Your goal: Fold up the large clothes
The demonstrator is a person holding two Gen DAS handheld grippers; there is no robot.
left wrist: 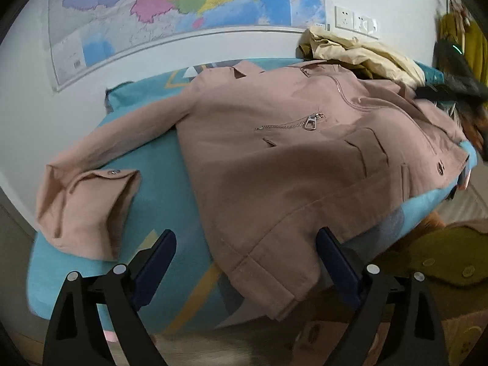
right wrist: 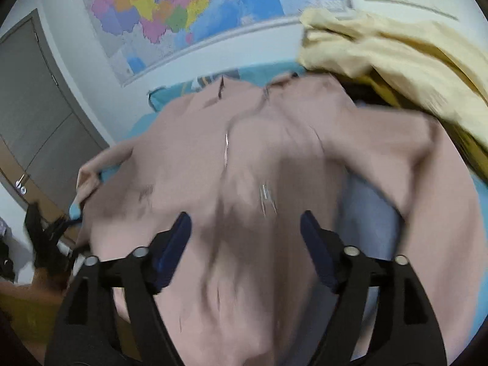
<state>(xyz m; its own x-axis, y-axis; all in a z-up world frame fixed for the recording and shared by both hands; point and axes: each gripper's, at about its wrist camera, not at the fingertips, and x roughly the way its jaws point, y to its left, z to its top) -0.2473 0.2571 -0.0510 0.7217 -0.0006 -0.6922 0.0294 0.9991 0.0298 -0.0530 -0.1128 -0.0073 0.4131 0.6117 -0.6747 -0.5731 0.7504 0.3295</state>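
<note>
A: Where's the pink jacket (left wrist: 289, 158)?
B: Spread across the teal bed (left wrist: 170, 164), sleeve (left wrist: 91, 201) trailing left, nearest the left hand-held gripper (left wrist: 245, 244). Both jaws wide, empty; the right hand-held gripper (right wrist: 245, 228) hovers over the body.

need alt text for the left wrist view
A pink jacket lies spread on a blue bedcover, one sleeve stretched left. The open left gripper hovers near its hem; a map hangs behind.
</note>
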